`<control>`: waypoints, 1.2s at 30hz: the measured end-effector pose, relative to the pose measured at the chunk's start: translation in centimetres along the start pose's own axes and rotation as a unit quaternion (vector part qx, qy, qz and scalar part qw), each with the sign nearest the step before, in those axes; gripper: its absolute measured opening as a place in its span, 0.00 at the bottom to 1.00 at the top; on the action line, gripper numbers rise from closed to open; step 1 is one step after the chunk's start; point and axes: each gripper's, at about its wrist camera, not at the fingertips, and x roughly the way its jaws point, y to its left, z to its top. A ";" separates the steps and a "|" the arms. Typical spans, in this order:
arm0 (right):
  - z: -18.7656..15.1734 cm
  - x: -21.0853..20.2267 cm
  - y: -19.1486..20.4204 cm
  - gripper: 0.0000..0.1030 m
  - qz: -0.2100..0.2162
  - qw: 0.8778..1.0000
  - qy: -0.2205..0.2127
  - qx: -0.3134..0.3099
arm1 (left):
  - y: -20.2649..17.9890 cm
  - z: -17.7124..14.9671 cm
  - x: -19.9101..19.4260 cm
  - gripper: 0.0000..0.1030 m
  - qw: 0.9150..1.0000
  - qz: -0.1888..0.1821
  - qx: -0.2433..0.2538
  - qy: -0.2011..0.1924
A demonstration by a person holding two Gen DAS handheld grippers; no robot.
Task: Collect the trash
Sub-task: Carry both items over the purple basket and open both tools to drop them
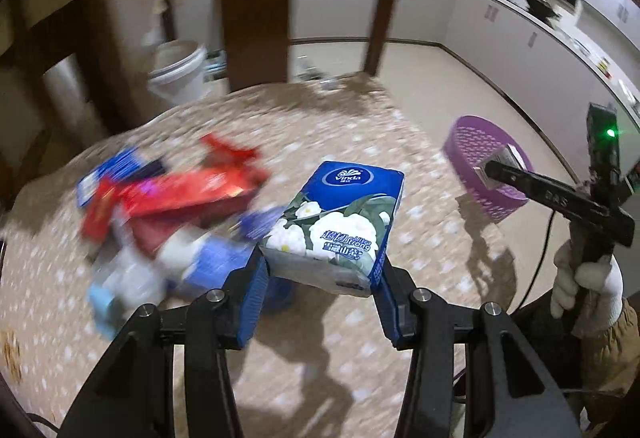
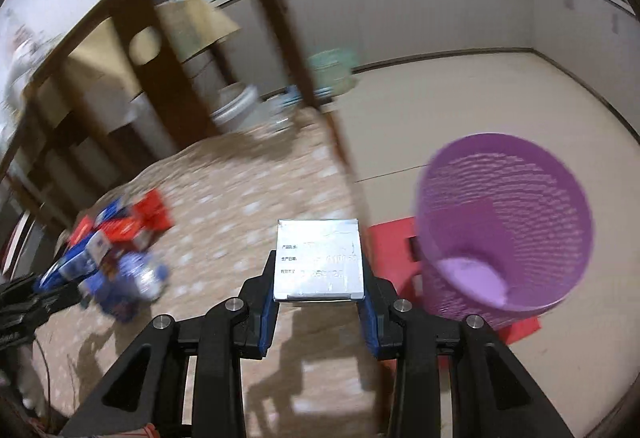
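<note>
while both hand-held grippers are loaded, neither piece has reached the bin yet. the left gripper (image 1: 322,270) has its blue pads pressed on either side of a blue tissue pack (image 1: 340,222) printed with white flowers, lifted clear of the patterned table (image 1: 360,125). the right gripper (image 2: 318,304) is closed narrowly on a small silver-faced box (image 2: 319,260) with faint printed lines, pointing towards the purple mesh basket (image 2: 504,226); from the left camera that same gripper shows at the right edge, gripped by a white-gloved hand (image 1: 586,282), its tip close to the basket. the basket appears to stand beyond the table edge on something red, with the floor behind it, though blur makes this uncertain. looking into it, the pale bottom shows bare in the part that is visible, so little or nothing seems to have gone in so far. on the table, well apart from the basket, a blurred heap of wrappers and cartons (image 1: 168,213) in red, blue and white lies waiting; the count cannot be told through the blur. judging from this, the task is at an early stage: two pieces are in hand and need dropping into the basket, the silver-faced box likely first since it is nearer, and the heap is left for later trips.
</note>
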 end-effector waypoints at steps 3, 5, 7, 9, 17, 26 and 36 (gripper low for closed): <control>1.1 0.3 -3.3 0.36 -0.016 0.999 -0.004 0.040 | -3.1 2.0 1.8 0.46 1.000 -0.019 0.020 0.004; 1.5 0.2 -5.3 0.36 -0.024 0.997 -0.008 0.068 | -5.4 3.3 3.0 0.46 0.999 -0.030 0.036 0.006; 2.2 0.0 -7.3 0.36 -0.026 0.995 -0.013 0.095 | -7.2 4.5 4.0 0.46 0.998 -0.042 0.050 0.007; 2.6 -0.1 -8.8 0.36 -0.031 0.993 -0.019 0.113 | -9.0 5.8 5.0 0.46 0.997 -0.053 0.063 0.008; 3.7 -0.8 -13.3 0.36 -0.047 0.986 -0.043 0.155 | -16.0 9.7 8.9 0.46 0.989 -0.089 0.112 0.022; 3.4 -0.1 -17.6 0.37 -0.067 0.976 -0.036 0.203 | -20.8 12.1 14.5 0.48 0.985 -0.113 0.117 0.050; 2.8 -0.6 -19.7 0.65 -0.131 0.964 -0.040 0.229 | -20.5 12.2 18.4 0.58 0.988 -0.094 0.085 0.083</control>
